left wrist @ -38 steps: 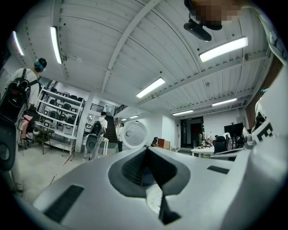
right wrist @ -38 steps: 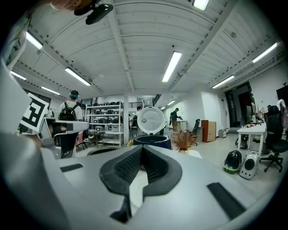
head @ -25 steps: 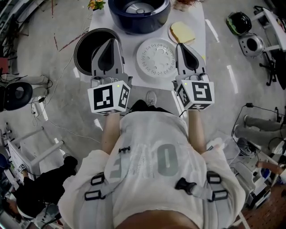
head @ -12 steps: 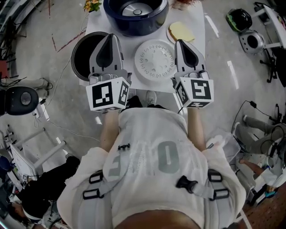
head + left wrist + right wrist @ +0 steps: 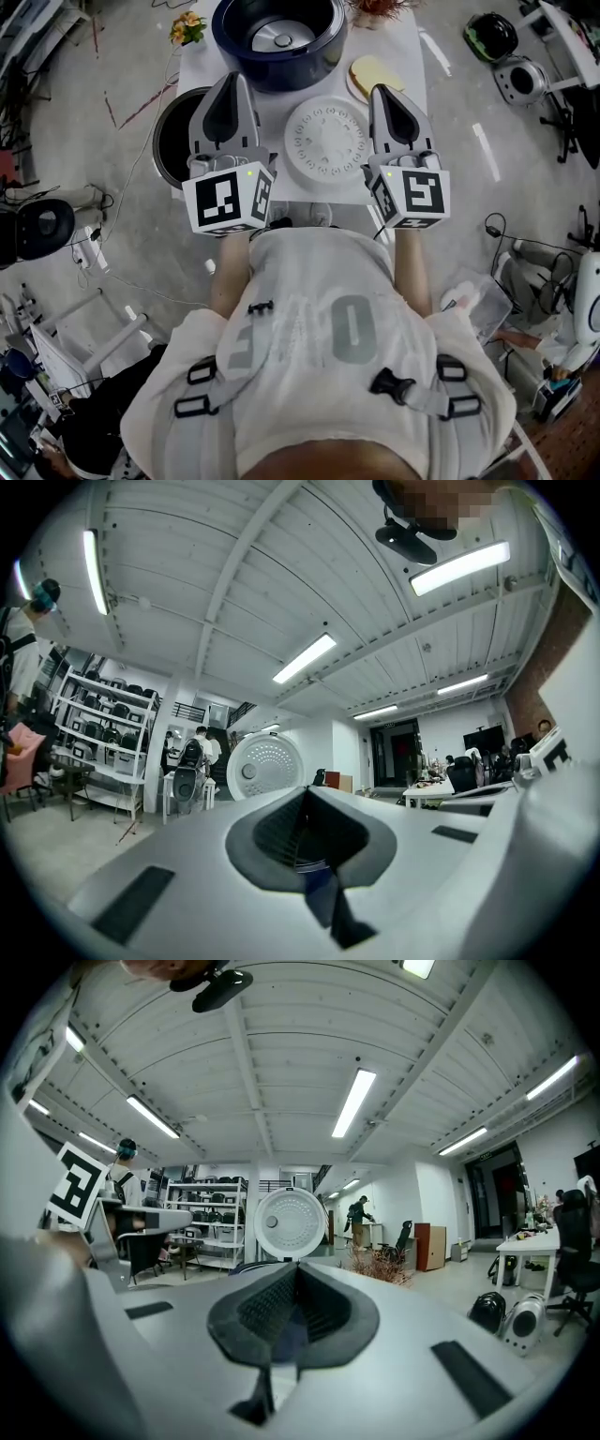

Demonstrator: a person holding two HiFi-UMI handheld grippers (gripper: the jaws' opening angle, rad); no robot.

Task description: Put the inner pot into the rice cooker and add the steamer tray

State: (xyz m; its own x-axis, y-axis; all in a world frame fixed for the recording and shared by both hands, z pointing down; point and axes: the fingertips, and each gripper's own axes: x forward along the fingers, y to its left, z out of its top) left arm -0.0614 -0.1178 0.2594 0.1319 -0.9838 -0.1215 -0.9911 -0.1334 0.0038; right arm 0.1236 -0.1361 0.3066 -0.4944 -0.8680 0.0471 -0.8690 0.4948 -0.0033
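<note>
In the head view a dark blue rice cooker (image 5: 278, 37) stands open at the far end of a small white table (image 5: 281, 103). The dark inner pot (image 5: 173, 141) sits at the table's left edge. The round white steamer tray (image 5: 326, 138) lies in the middle. My left gripper (image 5: 232, 80) hovers shut over the pot's right rim. To the right of the tray my right gripper (image 5: 382, 91) hangs shut. Neither holds anything. Each gripper view looks level past closed jaws, left gripper (image 5: 305, 794) and right gripper (image 5: 295, 1269), at the cooker's raised white lid (image 5: 265, 766) (image 5: 291, 1225).
A plate with a yellow slice (image 5: 370, 73) lies at the table's back right, orange flowers (image 5: 187, 26) at the back left. On the floor around the table stand other cookers (image 5: 523, 80), cables and racks. People stand by shelves (image 5: 192, 757) in the distance.
Both grippers have crept forward over the table toward the cooker, staying shut. The left one now sits nearer the pot's right rim than its middle.
</note>
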